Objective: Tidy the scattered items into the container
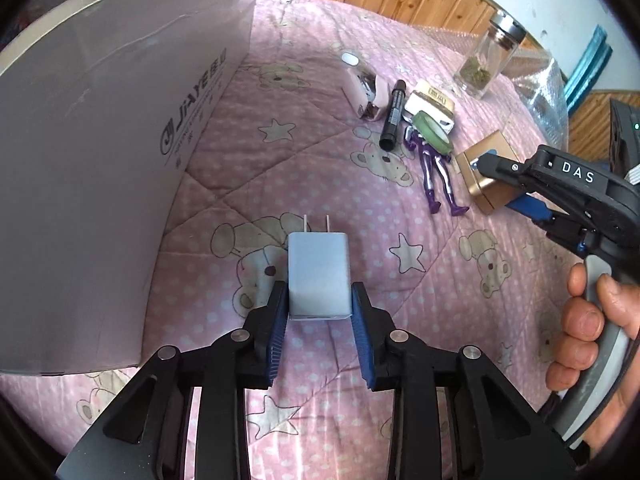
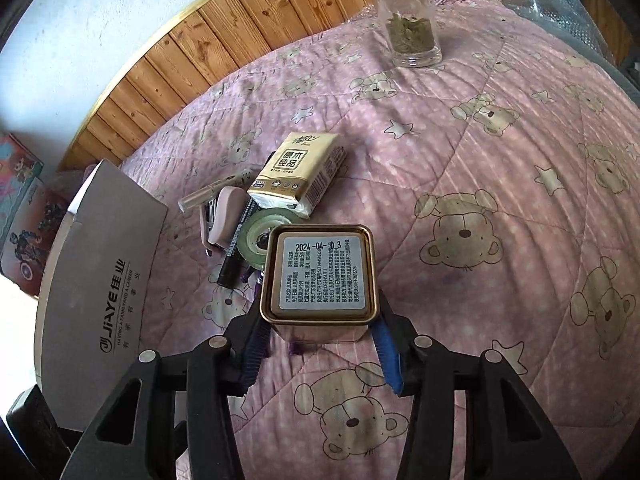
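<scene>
Between the blue pads of the left gripper (image 1: pixel 319 300): a white plug adapter (image 1: pixel 318 276), pinched at its rear end, prongs pointing straight ahead, apparently raised a little over the pink quilt (image 1: pixel 320 152). Fairly narrow opening, closed onto the adapter's sides. To that gripper's left, close by: the tall white wall of the cardboard box (image 1: pixel 100 184), the container.

Between the pads of the right gripper (image 2: pixel 320 330): a gold tin (image 2: pixel 320 276), label side up, clamped at its near edge. Just beyond it, touching or overlapping: tape roll (image 2: pixel 256 234), tissue pack (image 2: pixel 300 176), stapler (image 2: pixel 224 216), black marker (image 2: pixel 232 264). Farther ahead, well apart: glass jar (image 2: pixel 408 20).

Likely step: both items gripped, carry not yet finished. Next: up over the box wall, then release inside.
</scene>
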Demonstrator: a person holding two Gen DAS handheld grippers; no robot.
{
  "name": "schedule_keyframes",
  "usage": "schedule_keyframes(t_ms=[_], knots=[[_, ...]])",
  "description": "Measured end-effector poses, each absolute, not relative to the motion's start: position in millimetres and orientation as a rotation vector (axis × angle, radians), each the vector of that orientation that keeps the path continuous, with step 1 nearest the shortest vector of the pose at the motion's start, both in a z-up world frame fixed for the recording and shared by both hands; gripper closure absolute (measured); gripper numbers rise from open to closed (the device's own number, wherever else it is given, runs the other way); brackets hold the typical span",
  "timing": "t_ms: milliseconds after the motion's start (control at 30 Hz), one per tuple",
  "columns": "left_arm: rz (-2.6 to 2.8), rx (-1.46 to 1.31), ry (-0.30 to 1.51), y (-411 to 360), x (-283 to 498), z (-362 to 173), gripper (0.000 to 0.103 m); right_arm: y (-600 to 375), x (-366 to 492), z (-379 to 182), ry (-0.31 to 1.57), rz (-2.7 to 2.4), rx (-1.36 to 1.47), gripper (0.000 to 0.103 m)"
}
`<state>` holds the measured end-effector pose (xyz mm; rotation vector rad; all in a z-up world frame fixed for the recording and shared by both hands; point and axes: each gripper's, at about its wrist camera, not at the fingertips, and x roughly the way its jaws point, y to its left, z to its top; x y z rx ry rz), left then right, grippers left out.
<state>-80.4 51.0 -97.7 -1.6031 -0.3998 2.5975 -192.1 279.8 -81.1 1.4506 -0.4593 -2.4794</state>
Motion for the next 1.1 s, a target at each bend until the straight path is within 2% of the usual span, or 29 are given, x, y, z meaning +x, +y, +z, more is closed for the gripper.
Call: schedule_keyframes(t_ms=[467,1100], knots=[[2.576,-1.551,-0.435,51.1,-71.5,-82.7,0.072,286.1,-166.5,-76.3,-0.531,-2.458,1.44,0.054],[2.596,-1.432,-0.418,56.6,-50.4,-49.0,0.072,275.9,-135.5,-64.5,-0.445,-2.457,1.39,0.054]])
